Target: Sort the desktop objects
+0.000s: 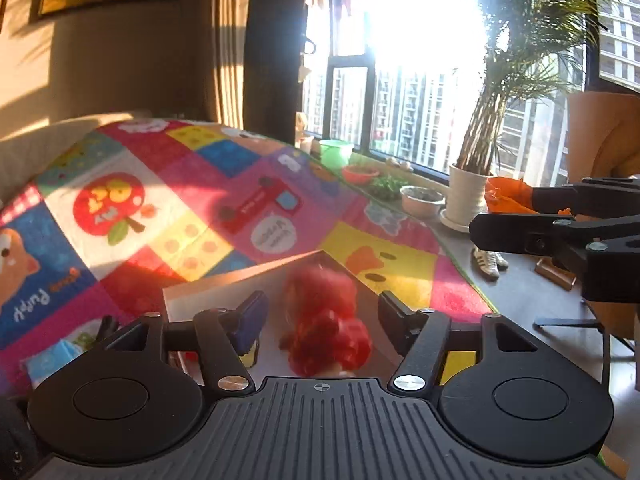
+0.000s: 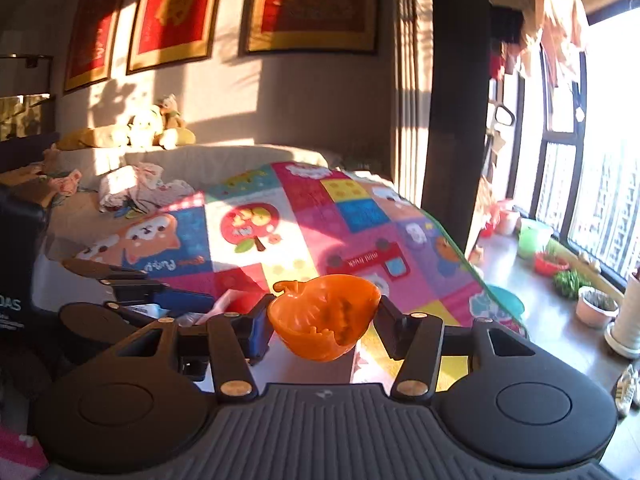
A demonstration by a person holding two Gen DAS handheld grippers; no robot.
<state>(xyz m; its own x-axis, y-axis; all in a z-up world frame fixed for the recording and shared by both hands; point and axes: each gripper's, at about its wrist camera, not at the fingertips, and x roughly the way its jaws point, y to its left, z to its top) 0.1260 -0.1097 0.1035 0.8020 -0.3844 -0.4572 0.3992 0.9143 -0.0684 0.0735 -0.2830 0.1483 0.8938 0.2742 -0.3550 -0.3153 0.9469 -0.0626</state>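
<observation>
Left wrist view: the left gripper (image 1: 322, 322) is seen with fingers spread wide over a blurred red object (image 1: 326, 320) whose form cannot be made out, lying in a shallow box (image 1: 224, 280) set on the patterned play mat (image 1: 160, 200); the right gripper (image 1: 532, 216) is cut off at the right edge, an orange piece (image 1: 505, 196) partly hidden behind it. Right wrist view: the right gripper (image 2: 323, 320) is recorded pinching an orange apple-shaped bowl (image 2: 324, 316), glossy, stemmed, tilted with its opening toward the camera, held above the mat (image 2: 320, 220); the left gripper (image 2: 160, 296) is partly visible at left, in shadow.
</observation>
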